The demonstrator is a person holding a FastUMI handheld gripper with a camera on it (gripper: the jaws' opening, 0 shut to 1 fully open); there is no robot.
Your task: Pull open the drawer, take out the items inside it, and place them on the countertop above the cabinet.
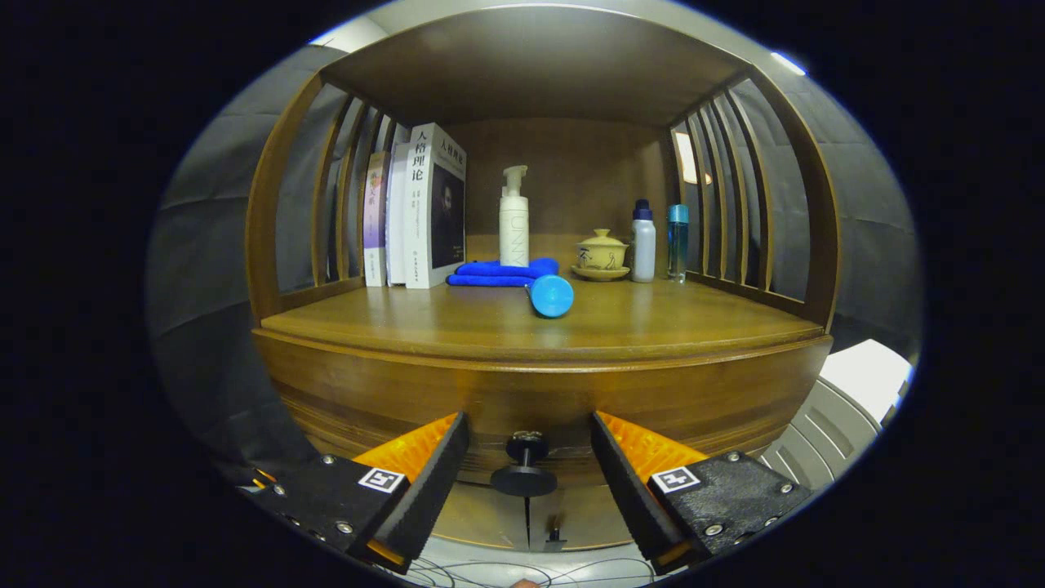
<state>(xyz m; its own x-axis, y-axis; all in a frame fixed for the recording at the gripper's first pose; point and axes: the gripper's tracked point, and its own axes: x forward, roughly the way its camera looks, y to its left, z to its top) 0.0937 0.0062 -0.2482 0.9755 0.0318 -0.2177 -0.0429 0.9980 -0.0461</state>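
Note:
A wooden cabinet stands straight ahead, its closed drawer front (pixel 539 396) curving below the countertop (pixel 457 322). The drawer's round black knob (pixel 524 467) sits between my two fingertips, with clear gaps on both sides. My gripper (pixel 529 445) is open and level with the knob, touching nothing. What lies inside the drawer is hidden.
On the countertop lie a blue cylinder (pixel 551 295) on its side and a folded blue cloth (pixel 500 273). Behind them stand books (pixel 416 208), a white pump bottle (pixel 513 218), a lidded yellow cup (pixel 602 254) and two small bottles (pixel 658 241). A white slatted object (pixel 841 416) stands right of the cabinet.

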